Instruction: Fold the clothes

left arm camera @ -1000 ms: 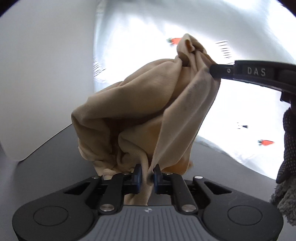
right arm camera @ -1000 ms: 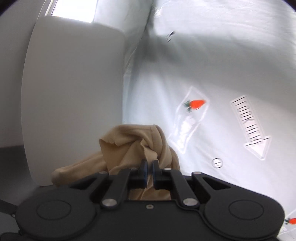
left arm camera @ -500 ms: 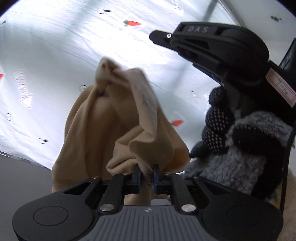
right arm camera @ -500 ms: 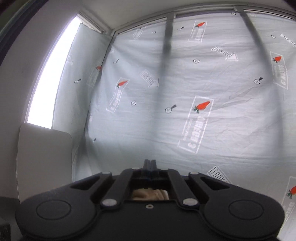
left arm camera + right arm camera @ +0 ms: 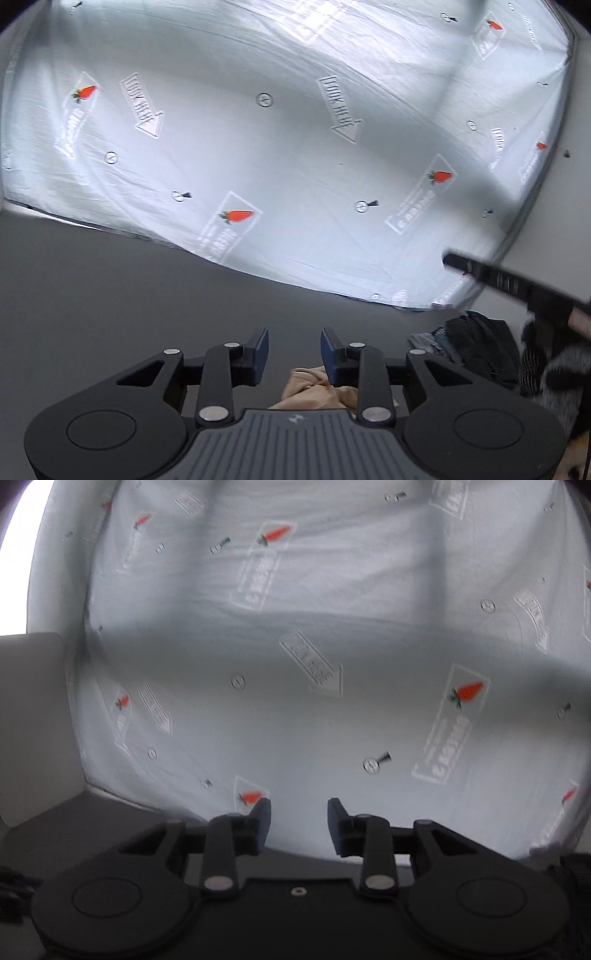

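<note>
Two tools, and we see both spread wide with nothing between their fingers. Our left tool (image 5: 294,349) hangs above the dark grey desk (image 5: 110,295), and the tan garment (image 5: 314,386) lies bunched on the desk just under and behind its fingers, untouched. Our right tool (image 5: 299,821) faces the carrot-printed white sheet (image 5: 332,646). A dark clothes pile (image 5: 476,347) sits at the desk's right.

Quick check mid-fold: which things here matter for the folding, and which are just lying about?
Job:
tan garment, below the open left gripper
open right gripper
dark clothes pile

Lying about:
printed plastic sheet
white panel
grey table
</note>
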`<state>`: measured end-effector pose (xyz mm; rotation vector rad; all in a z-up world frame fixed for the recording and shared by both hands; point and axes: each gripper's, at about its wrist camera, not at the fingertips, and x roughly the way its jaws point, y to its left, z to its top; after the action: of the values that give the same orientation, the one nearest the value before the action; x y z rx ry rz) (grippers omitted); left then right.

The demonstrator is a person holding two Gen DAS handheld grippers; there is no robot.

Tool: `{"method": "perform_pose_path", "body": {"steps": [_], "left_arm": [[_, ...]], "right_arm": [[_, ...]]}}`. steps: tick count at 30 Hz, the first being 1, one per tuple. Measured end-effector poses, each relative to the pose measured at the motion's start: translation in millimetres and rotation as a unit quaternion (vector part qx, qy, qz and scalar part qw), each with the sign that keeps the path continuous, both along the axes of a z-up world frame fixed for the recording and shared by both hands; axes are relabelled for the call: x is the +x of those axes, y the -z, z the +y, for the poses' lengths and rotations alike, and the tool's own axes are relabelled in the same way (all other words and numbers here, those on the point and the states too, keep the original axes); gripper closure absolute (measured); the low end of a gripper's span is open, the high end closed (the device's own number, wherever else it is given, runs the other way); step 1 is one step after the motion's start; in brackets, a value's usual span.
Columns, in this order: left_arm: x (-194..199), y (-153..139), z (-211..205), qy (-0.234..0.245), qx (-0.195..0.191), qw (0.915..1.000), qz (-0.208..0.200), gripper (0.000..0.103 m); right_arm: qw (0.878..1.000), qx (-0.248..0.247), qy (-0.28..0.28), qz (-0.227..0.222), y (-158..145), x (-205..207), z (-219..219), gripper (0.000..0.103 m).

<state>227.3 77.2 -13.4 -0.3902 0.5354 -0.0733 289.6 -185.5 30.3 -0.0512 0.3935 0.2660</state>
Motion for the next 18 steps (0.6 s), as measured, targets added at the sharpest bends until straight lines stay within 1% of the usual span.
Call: {"method": "perform_pose_path", "body": {"steps": [1,2,3,4,6,7,8,10,12,14,15,16,17,18], "left_arm": [[0,2,10,-0.014,0.001,0.9998,0.014,0.069],[6,9,18,-0.026,-0.004,0.9992,0.031,0.068],[15,14,25,-0.035,-0.011,0.9982,0.047,0.068],[21,18,32,-0.043,-0.018,0.9971,0.061,0.068],[34,23,41,-0.053,-0.018,0.9959,0.071,0.068],[42,23,44,-0.056,-0.014,0.9959,0.070,0.068],[50,21,45,-0.056,-0.006,0.9963,0.066,0.068],[65,15,41,-0.046,0.010,0.9973,0.057,0.067],[73,11,36,-0.026,0.020,0.9982,0.050,0.062],[74,10,28,-0.004,0.028,0.9985,0.048,0.061],[74,11,24,0.006,0.033,0.9983,0.047,0.061],[71,14,19,0.012,0.040,0.9981,0.046,0.061],[68,16,15,0.015,0.044,0.9978,0.047,0.060],[64,19,15,0.014,0.042,0.9976,0.052,0.060]], "right_arm": [[0.999,0.001,0.012,0.042,22,-1,-1,0.068],[0.996,0.004,0.011,0.083,46,-5,-1,0.068],[0.993,0.007,0.002,0.114,66,-10,2,0.068],[0.990,0.008,-0.014,0.139,81,-15,7,0.067],[0.981,0.001,-0.071,0.180,110,-23,26,0.059],[0.977,-0.010,-0.099,0.189,121,-25,37,0.057],[0.972,-0.037,-0.128,0.192,126,-23,51,0.057],[0.966,-0.097,-0.162,0.178,131,-19,77,0.049],[0.963,-0.123,-0.172,0.168,138,-12,95,0.035],[0.956,-0.143,-0.181,0.182,148,-2,109,0.030],[0.952,-0.159,-0.179,0.192,157,3,115,0.030],[0.947,-0.175,-0.177,0.201,165,7,121,0.032],[0.942,-0.203,-0.173,0.205,176,8,125,0.052],[0.938,-0.231,-0.167,0.198,181,6,128,0.088]]}}
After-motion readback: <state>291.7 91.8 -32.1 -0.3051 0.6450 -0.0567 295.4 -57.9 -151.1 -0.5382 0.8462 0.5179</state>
